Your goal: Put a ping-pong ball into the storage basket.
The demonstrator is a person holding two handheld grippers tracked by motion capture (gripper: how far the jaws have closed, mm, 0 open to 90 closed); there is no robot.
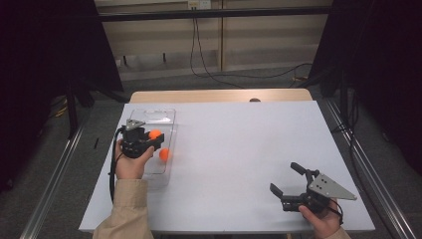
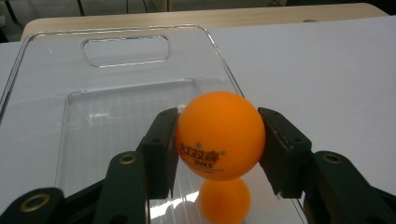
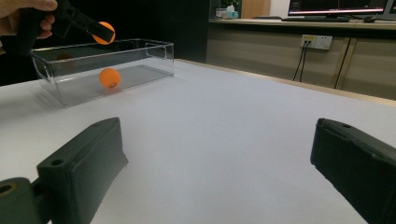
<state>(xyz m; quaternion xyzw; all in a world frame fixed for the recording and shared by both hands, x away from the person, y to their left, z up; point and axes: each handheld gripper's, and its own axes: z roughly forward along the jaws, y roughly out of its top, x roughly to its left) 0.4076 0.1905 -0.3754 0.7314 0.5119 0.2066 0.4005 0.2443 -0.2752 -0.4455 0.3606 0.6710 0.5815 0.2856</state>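
Note:
An orange ping-pong ball (image 2: pixel 219 135) with dark print is pinched between the two black pads of my left gripper (image 1: pixel 152 138), which is shut on it. It hangs above a clear plastic box (image 1: pixel 149 113) at the table's left side. A second orange ball (image 1: pixel 164 154) lies on the box floor, right below the held one (image 2: pixel 224 201). My right gripper (image 1: pixel 283 177) rests low near the table's front right edge, open, with nothing between its jaws (image 3: pixel 219 158). From there the box (image 3: pixel 159 51), the ball inside it (image 3: pixel 109 78) and the held ball (image 3: pixel 103 32) are seen far off.
The white table top (image 1: pixel 239 144) spreads wide between the box and my right gripper. A wooden strip (image 1: pixel 219 95) runs along its far edge. Cables (image 1: pixel 209 74) lie on the floor beyond; dark curtains stand on both sides.

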